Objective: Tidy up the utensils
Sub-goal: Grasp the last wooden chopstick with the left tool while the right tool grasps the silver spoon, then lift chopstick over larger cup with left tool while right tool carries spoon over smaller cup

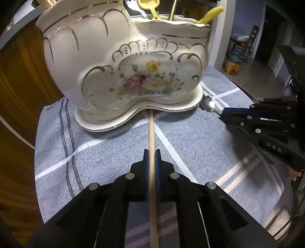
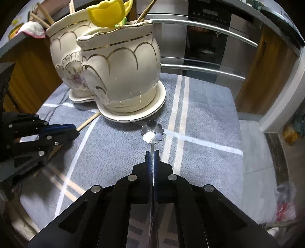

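A cream ceramic utensil holder (image 1: 122, 63) with gold trim and painted flowers stands on its saucer on the grey cloth; it also shows in the right wrist view (image 2: 118, 76). My left gripper (image 1: 152, 152) is shut on a wooden chopstick (image 1: 151, 129) whose tip reaches the saucer. My right gripper (image 2: 152, 152) is shut on a metal spoon with a flower-shaped bowl (image 2: 152, 131), low over the cloth beside the saucer. The spoon (image 1: 207, 104) and the right gripper (image 1: 225, 112) show at the right of the left wrist view. The left gripper (image 2: 75, 129) and chopstick (image 2: 88, 121) show at the left of the right wrist view.
The holder contains yellow plastic utensils (image 2: 106, 13), chopsticks (image 2: 41, 18) and a gold-coloured stick (image 1: 172, 9). The grey striped cloth (image 1: 190, 145) covers a small table. An oven with steel handles (image 2: 205, 28) and wooden cabinets (image 1: 21, 76) stand behind.
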A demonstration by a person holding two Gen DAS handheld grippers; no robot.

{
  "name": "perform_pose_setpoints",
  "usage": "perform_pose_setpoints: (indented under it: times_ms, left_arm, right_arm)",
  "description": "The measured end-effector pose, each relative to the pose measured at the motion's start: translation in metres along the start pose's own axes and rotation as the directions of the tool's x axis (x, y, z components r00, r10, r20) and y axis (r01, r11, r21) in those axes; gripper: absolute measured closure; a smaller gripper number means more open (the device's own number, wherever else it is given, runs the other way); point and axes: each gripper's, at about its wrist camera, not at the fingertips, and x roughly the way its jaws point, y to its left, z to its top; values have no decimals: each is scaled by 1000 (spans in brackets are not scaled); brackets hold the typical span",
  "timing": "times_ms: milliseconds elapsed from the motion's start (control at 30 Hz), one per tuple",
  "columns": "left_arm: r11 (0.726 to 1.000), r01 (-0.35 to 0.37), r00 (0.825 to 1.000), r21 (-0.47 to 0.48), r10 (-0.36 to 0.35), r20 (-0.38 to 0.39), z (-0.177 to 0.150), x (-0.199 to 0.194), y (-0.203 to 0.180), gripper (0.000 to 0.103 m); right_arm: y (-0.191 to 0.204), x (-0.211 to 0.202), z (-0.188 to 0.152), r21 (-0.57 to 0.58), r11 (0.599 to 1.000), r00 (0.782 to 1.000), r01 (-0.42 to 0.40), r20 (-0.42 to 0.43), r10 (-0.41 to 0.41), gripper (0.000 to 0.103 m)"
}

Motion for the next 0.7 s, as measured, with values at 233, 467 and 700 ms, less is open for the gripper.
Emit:
perform_pose_setpoints:
  times_ms: [233, 467, 700]
  left_arm:
    - [999, 31, 999, 19, -32, 24, -16, -17, 1, 97]
    - [998, 67, 989, 22, -69, 131, -32, -58, 3, 97]
    - [995, 92, 959, 31, -97, 265, -40, -96, 9, 97]
  right_arm:
    - [-1, -23, -17, 10, 1000, 998, 17, 61, -18, 99]
    - [-3, -64, -31, 26, 999, 979, -19, 206, 13, 99]
    - [8, -107, -37, -23, 999, 927, -45, 371, 50, 99]
